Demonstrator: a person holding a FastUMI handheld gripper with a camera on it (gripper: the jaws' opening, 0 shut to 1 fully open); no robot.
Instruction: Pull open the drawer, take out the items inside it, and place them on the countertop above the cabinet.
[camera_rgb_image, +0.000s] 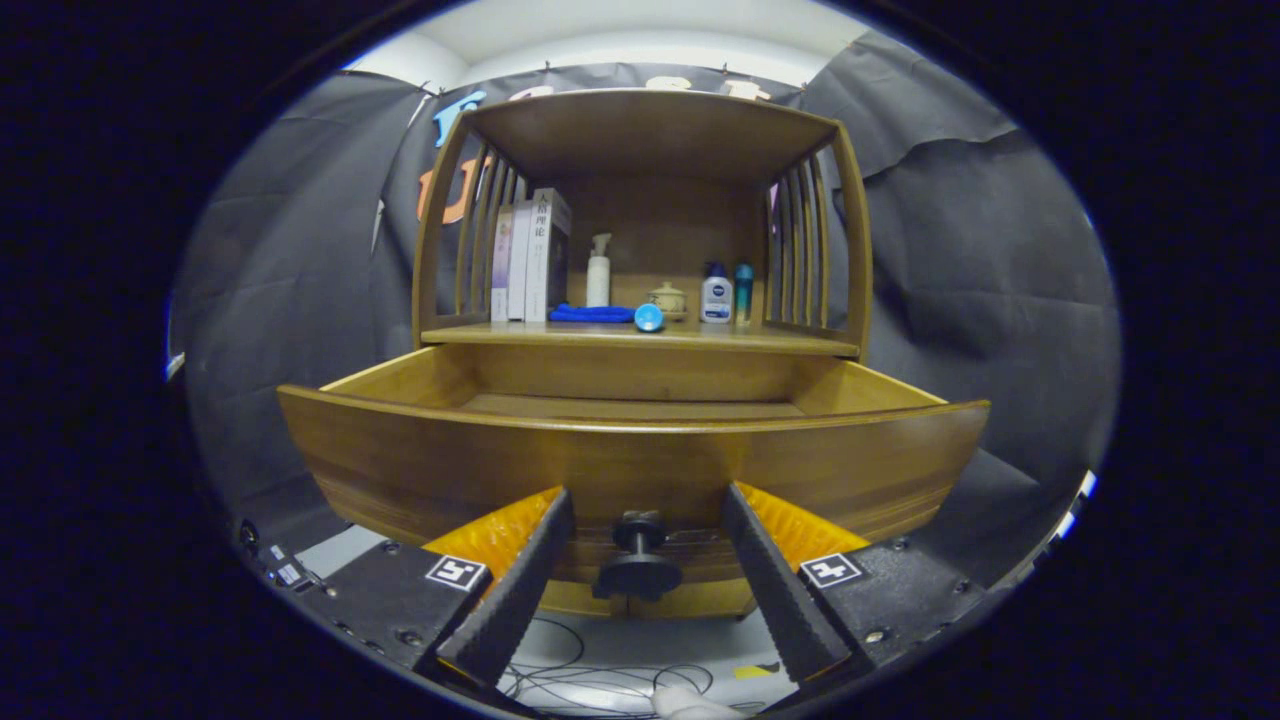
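I hold the gripper (640, 570) spread wide, its fingers on both sides of the drawer knob (638, 560) without touching it. The drawer (630, 465) stands pulled out under the countertop (640, 337). I judge the opening step finished. Its floor looks bare, but the near part is hidden behind the front panel, so next I must rise and look inside.

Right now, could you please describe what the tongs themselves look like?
The tongs have two wedge-shaped fingers with ribbed, textured inner faces. Each is mounted on a flat black block fixed with screws, and each block carries a small square black-and-white marker.
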